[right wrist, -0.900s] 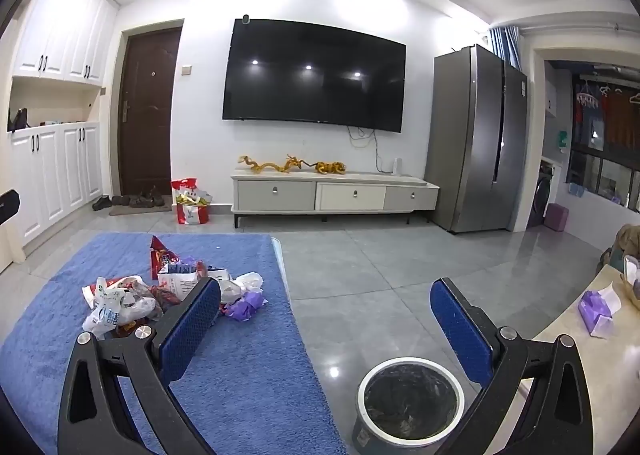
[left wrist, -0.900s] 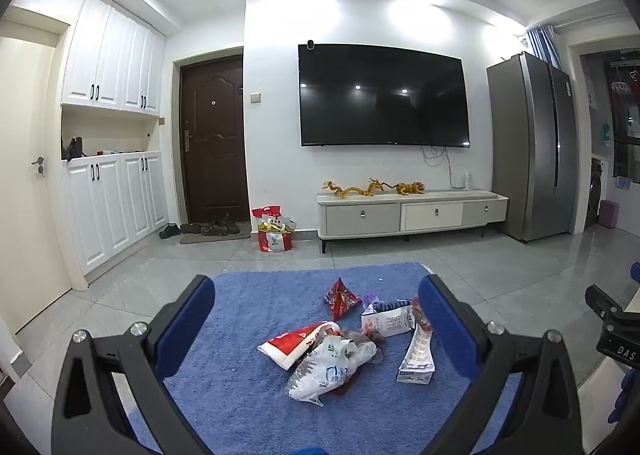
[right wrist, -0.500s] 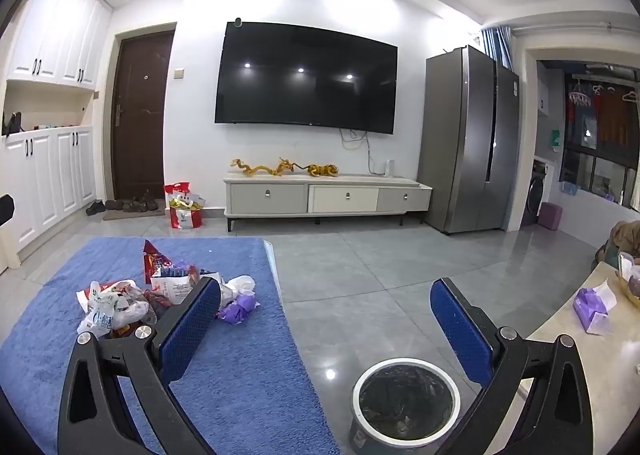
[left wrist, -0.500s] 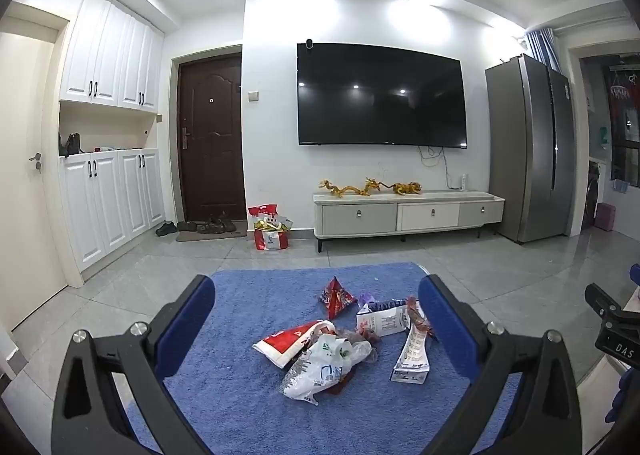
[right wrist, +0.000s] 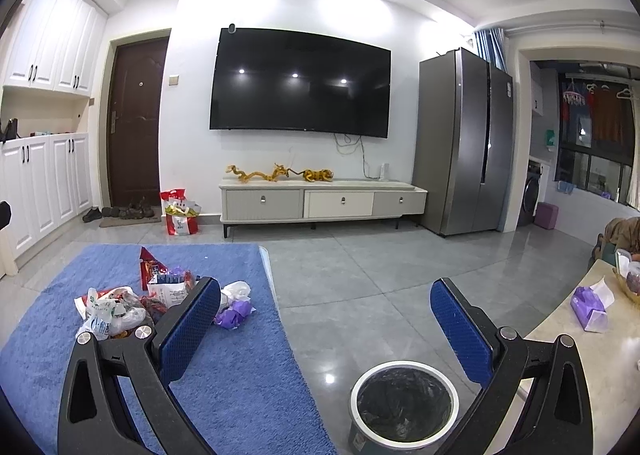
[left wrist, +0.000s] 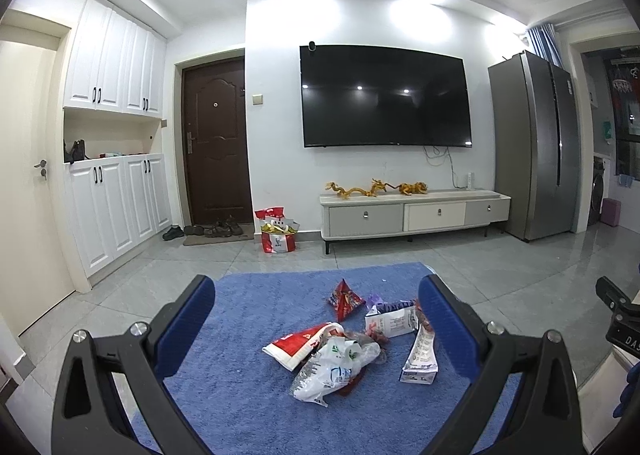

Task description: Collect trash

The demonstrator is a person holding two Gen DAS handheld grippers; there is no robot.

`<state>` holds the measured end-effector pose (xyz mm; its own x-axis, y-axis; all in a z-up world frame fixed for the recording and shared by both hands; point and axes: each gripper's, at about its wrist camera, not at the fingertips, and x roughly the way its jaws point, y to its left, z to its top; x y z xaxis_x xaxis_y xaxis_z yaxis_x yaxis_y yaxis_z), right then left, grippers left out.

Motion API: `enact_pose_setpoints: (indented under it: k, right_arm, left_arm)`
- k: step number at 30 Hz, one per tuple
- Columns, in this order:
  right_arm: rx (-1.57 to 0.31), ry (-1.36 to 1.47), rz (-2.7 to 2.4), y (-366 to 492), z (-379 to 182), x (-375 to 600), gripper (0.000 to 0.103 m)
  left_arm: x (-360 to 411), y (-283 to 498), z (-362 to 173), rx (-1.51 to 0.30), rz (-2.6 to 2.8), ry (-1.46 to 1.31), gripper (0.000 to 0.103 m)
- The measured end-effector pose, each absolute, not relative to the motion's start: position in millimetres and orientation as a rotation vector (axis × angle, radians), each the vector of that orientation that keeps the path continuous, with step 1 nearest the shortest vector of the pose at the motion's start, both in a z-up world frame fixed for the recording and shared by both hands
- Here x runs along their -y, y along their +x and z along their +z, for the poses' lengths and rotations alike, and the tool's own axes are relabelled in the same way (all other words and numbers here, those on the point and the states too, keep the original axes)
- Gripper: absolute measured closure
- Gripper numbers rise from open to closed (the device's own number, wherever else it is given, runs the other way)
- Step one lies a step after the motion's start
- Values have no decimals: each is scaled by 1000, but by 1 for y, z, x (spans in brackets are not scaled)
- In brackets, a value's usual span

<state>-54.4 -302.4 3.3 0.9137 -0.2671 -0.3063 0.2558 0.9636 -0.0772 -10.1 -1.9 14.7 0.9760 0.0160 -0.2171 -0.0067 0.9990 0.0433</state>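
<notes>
A pile of trash lies on a blue cloth-covered table [left wrist: 248, 395]: a white plastic bag [left wrist: 332, 369], a red and white wrapper [left wrist: 296, 345], a red triangular packet [left wrist: 346, 299], a white carton [left wrist: 390, 321] and a flattened carton [left wrist: 420, 355]. In the right wrist view the pile [right wrist: 116, 311] lies left, with crumpled purple wrap [right wrist: 234, 313] beside it. My left gripper [left wrist: 316, 329] is open and empty, above and short of the pile. My right gripper [right wrist: 326, 329] is open and empty, above the floor. A bin with a black liner [right wrist: 404, 405] stands on the floor below it.
A beige counter [right wrist: 600, 375] at the right holds a purple tissue pack [right wrist: 588, 307]. Far back are a TV stand [left wrist: 412, 211], a fridge [left wrist: 536, 147], white cabinets [left wrist: 116, 199], a red bag [left wrist: 278, 233] and shoes by the door.
Both views have drifted slightly; the trash pile and bin sit a little lower and nearer in view. Both grippers stay open and empty.
</notes>
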Motion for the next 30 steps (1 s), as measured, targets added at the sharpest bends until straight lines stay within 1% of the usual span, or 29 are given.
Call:
enact_pose_setpoints:
  k: [6,10,30]
  right_arm:
    - [-313,-37,-273,-55,5,302,0]
    - [-308,-39,-275,-57,6,305,0]
    - [-289,-42,-278,-59,3,305,0]
  left_arm:
    - [2,-12,18,-194,29,32,0]
    - [1,-9,10,-197,30,30,0]
    - [-1,-8,7,-194,33,37,0]
